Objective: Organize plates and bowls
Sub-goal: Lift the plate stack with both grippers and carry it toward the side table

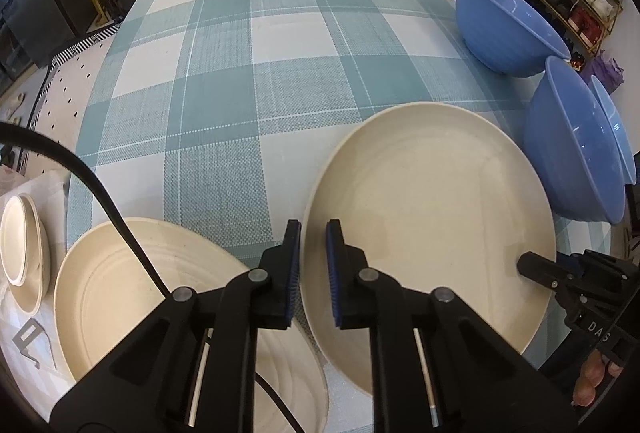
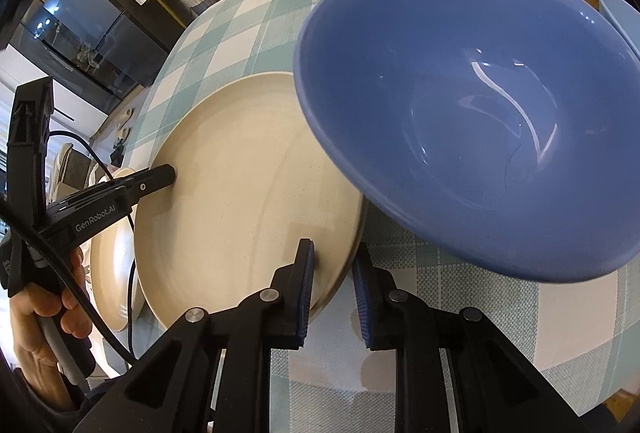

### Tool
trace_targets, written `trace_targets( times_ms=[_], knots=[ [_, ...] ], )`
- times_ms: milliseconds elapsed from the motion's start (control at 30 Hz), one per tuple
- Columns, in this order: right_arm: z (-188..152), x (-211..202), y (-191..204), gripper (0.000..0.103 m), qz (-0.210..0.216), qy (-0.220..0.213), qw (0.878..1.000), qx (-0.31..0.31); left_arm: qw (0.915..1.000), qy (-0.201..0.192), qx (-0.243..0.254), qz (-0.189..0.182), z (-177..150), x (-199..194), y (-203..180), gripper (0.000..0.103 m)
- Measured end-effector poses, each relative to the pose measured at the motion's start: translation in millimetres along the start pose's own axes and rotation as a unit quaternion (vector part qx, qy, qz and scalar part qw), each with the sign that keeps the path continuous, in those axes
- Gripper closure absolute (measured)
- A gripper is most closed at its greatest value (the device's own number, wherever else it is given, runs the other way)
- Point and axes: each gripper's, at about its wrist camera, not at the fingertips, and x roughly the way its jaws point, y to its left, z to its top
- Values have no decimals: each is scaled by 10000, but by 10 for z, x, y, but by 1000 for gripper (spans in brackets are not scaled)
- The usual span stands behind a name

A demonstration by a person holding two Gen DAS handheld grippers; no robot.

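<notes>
Both grippers are closed onto the same cream plate, 1 at each side of it. Your left gripper (image 1: 313, 265) has its jaws narrowed down onto the plate's (image 1: 432, 217) left rim, 1 blue pad outside the edge and 1 over the inner face, so the plate lies directly ahead and to the right of that tool. Your right gripper (image 2: 334, 285) straddles the opposite rim, with the rim passing between its pads; they look pinched on it, though a sliver of gap at the outer pad is hard to rule out. The relation that decides the coming move, as I judge it, is what lies to the left of your left gripper: a second cream plate (image 1: 132, 297) sits just beside and slightly under the held plate's near-left edge, so stacking means carrying the held plate leftward and over it, both hands together. The near blue bowl (image 2: 472, 121) crowds your right gripper, its rim overhanging the held plate's far-right edge, so clear that side first. The left wrist view shows the target plate whole, a small stack of cream dishes (image 1: 24, 245) further left, and 3 blue bowls to the right. The right wrist view shows only a slice of the second plate but reveals how closely the bowl overlaps the held plate, and your left hand (image 2: 44, 317) on its handle.
</notes>
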Motion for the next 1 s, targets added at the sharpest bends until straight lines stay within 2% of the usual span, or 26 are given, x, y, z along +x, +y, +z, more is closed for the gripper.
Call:
trace_targets(
  times_ms=[267, 667, 1000],
  knots=[
    [32, -62, 47, 85, -41, -62, 9999, -76, 9999, 8, -127, -70, -6, -35, 37, 94],
    [130, -226, 201, 85, 31, -119, 9995, -290, 9996, -192, -198, 78, -4, -346, 97, 94],
    [157, -279, 660, 85, 203, -28, 9963, -831, 9966, -334, -629, 414, -223, -752, 504, 94]
  ],
)
